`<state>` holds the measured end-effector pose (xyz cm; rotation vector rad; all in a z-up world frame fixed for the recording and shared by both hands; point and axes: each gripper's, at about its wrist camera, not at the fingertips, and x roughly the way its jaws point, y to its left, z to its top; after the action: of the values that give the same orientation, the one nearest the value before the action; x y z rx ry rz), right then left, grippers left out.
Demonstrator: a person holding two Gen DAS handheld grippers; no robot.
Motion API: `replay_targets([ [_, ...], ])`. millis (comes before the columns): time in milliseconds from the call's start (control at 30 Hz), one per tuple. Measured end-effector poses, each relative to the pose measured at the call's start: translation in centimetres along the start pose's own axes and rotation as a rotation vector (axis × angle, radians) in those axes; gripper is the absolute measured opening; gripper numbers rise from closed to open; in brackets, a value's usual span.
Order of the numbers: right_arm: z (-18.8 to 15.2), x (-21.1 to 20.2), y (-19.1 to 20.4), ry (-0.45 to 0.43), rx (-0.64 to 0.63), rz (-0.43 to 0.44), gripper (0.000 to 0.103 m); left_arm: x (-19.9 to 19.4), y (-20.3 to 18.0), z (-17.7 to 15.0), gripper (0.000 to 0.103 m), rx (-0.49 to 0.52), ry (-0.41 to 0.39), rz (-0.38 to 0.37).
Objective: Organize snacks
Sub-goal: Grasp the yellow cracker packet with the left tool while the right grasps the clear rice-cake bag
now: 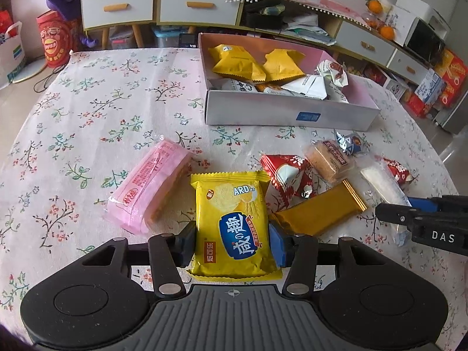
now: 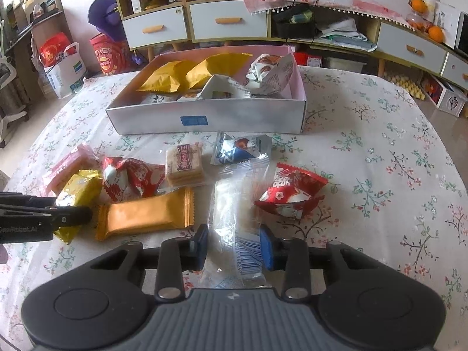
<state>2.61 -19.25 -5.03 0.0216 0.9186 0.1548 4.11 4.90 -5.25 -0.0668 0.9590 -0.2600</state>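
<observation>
My left gripper [image 1: 232, 238] is shut on a yellow cracker packet [image 1: 234, 222], its fingers pressing both sides; the packet also shows in the right wrist view [image 2: 77, 193]. My right gripper [image 2: 234, 241] is shut on a clear packet with a white bar [image 2: 234, 213], which also shows in the left wrist view [image 1: 383, 184]. Both packets lie low over the floral tablecloth [image 1: 102, 117]. An open white box [image 1: 286, 114] behind holds several yellow and white snack packets and also shows in the right wrist view [image 2: 204, 117].
Loose on the cloth lie a pink wafer pack [image 1: 152, 187], a red packet [image 1: 288, 178], an orange-gold bar [image 1: 318, 212], a clear cracker pack [image 1: 330, 161], a blue-white packet [image 2: 239, 149] and another red packet [image 2: 292, 190]. Cabinets [image 2: 228, 20] stand behind the table.
</observation>
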Motion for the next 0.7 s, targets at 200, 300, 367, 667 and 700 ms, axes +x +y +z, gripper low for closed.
replay_targets([
  [200,0.5,-0.8,-0.3,-0.002,0.023,0.024,0.021,-0.5,0.2,0.5,0.048,-0.028,-0.002,-0.005],
  [300,0.7,-1.1,-0.4,-0.008,0.030,0.031,0.021,-0.7,0.2,0.8,0.047,-0.036,-0.007,-0.004],
  [367,0.9,-1.3,-0.4,-0.011,0.037,0.038,0.021,-0.9,0.2,0.9,0.046,-0.043,-0.010,-0.010],
  [667,1.7,-1.5,-0.6,-0.024,0.049,0.044,0.021,-1.4,-0.1,1.9,0.021,-0.051,-0.015,-0.027],
  [700,1.8,-1.4,-0.6,-0.023,0.050,0.044,0.021,-1.3,-0.2,2.0,0.022,-0.038,-0.006,-0.035],
])
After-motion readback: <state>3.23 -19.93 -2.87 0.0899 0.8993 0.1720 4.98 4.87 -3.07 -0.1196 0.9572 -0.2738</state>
